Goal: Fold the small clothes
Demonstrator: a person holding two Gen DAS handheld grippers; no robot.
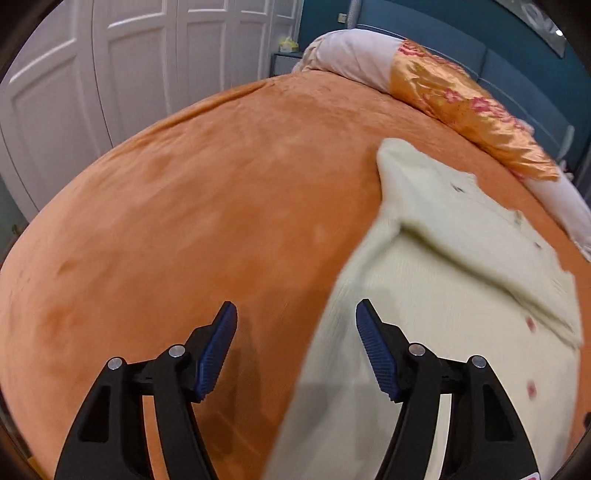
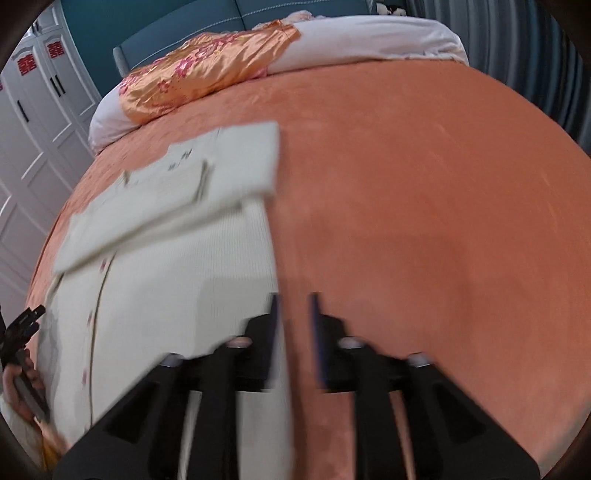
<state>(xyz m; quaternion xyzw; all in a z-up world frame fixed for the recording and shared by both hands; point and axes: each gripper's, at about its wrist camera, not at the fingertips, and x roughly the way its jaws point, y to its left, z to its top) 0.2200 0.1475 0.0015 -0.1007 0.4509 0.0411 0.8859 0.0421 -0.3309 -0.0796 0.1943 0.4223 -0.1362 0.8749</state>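
The left gripper point(image 1: 296, 314), jaws spread wide and empty, hovers over the cream cardigan's point(image 1: 424, 295) left edge on an orange bedspread point(image 1: 184, 203). The right gripper point(image 2: 294, 314), blurred, jaws narrowly parted, straddles the garment's right edge. Beyond, upper frame, lie a floral satin quilt point(image 2: 207, 66), teal headboard point(image 2: 314, 11) and white wardrobe doors point(image 1: 110, 55).

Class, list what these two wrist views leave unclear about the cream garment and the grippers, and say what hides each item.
- Cream garment, left wrist view: its near hem is cut off by the frame edge and hidden behind the left gripper.
- Right gripper, right wrist view: motion blur smears the narrow gap, so whether it pinches the garment edge is unclear.
- Small pink marks on the garment: too blurred to identify.
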